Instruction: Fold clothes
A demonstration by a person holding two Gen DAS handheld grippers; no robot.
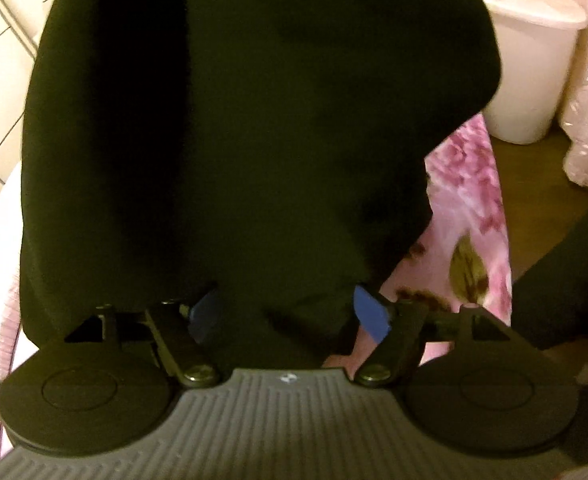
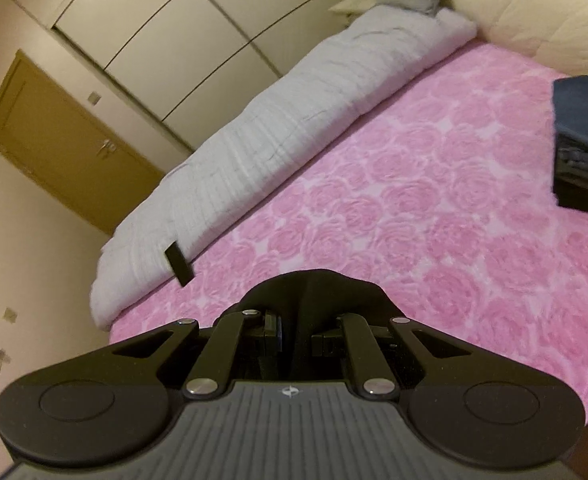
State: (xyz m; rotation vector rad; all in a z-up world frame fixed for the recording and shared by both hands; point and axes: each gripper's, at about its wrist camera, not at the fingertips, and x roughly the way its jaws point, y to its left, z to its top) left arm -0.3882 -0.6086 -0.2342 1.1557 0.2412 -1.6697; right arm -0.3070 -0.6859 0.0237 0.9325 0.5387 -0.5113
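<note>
A black garment [image 1: 254, 120] hangs in front of the left wrist camera and fills most of that view. My left gripper [image 1: 286, 314] is open, its blue pads [image 1: 370, 314] wide apart, and the cloth's lower part runs down between them without being pinched. In the right wrist view, my right gripper [image 2: 296, 332] is shut on a bunched fold of the black garment [image 2: 314, 284], held just above the pink rose-patterned bedcover [image 2: 434, 200].
A rolled pale grey quilt [image 2: 274, 120] lies along the bed's far side, with a small black object [image 2: 179, 262] leaning against it. A stack of folded dark clothes [image 2: 586, 140] sits at the right. A white bin [image 1: 534, 60] stands on the floor beyond the bed.
</note>
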